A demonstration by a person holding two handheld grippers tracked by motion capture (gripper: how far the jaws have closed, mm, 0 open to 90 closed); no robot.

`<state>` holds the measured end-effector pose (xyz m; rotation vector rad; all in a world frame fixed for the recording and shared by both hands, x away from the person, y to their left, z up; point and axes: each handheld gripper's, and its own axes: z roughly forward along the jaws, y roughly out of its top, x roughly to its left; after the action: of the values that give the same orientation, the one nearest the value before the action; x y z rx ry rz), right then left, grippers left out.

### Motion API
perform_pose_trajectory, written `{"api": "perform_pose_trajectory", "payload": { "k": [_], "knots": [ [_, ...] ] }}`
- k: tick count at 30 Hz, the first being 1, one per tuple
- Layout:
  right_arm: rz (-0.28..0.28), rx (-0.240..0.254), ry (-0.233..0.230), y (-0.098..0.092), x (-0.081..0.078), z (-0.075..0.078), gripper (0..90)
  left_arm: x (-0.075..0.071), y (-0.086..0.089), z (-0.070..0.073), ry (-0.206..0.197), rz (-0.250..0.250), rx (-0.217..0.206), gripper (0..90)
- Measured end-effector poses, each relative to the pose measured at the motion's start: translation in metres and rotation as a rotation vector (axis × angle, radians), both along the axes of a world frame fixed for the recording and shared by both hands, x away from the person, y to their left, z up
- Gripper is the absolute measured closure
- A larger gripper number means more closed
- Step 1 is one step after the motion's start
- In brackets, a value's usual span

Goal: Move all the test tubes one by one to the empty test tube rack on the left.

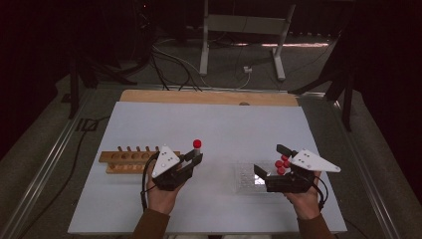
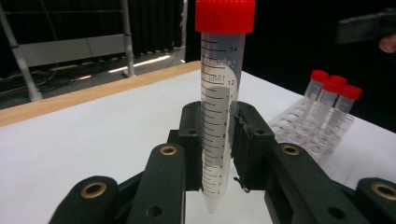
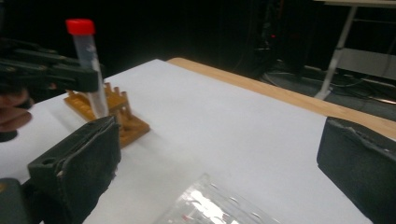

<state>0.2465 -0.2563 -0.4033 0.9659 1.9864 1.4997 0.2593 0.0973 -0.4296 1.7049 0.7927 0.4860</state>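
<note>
A clear graduated tube with a red cap stands upright between the pads of my left gripper, which is shut on it. From above, the same tube and left gripper hang just right of the wooden rack. My right gripper stands open over the clear plastic rack, beside the red-capped tubes standing in it. In the right gripper view its black pads are wide apart with nothing between them.
The wooden rack has several holes and lies left of centre on the white table. Three capped tubes stand in the clear rack. A bare wooden strip runs along the far edge.
</note>
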Motion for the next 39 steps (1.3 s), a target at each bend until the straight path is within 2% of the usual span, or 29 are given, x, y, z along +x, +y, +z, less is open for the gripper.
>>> {"api": "perform_pose_trajectory", "payload": {
  "k": [3, 8, 15, 24, 28, 36, 39],
  "knots": [
    [-0.014, 0.032, 0.005, -0.009, 0.000, -0.002, 0.0, 0.002, 0.007, 0.001, -0.003, 0.017, -0.009, 75.8],
    [-0.028, 0.057, 0.009, -0.019, 0.000, 0.002, 0.0, 0.007, 0.023, 0.000, -0.023, 0.057, -0.012, 75.7],
    [-0.060, 0.042, 0.002, -0.030, 0.002, 0.001, 0.0, 0.013, 0.040, -0.004, -0.032, 0.112, -0.008, 75.7],
    [-0.101, 0.058, 0.006, -0.044, 0.003, -0.002, 0.0, 0.015, 0.054, -0.007, -0.039, 0.157, -0.002, 75.6],
    [-0.130, 0.066, 0.024, -0.050, 0.003, -0.002, 0.0, 0.017, 0.063, -0.008, -0.042, 0.188, 0.008, 75.5],
    [-0.130, 0.070, 0.018, -0.055, 0.001, -0.004, 0.0, 0.019, 0.070, -0.015, -0.036, 0.221, 0.018, 75.4],
    [-0.132, 0.070, 0.018, -0.057, 0.001, -0.004, 0.0, 0.021, 0.072, -0.021, -0.021, 0.232, 0.029, 75.3]
  ]
}}
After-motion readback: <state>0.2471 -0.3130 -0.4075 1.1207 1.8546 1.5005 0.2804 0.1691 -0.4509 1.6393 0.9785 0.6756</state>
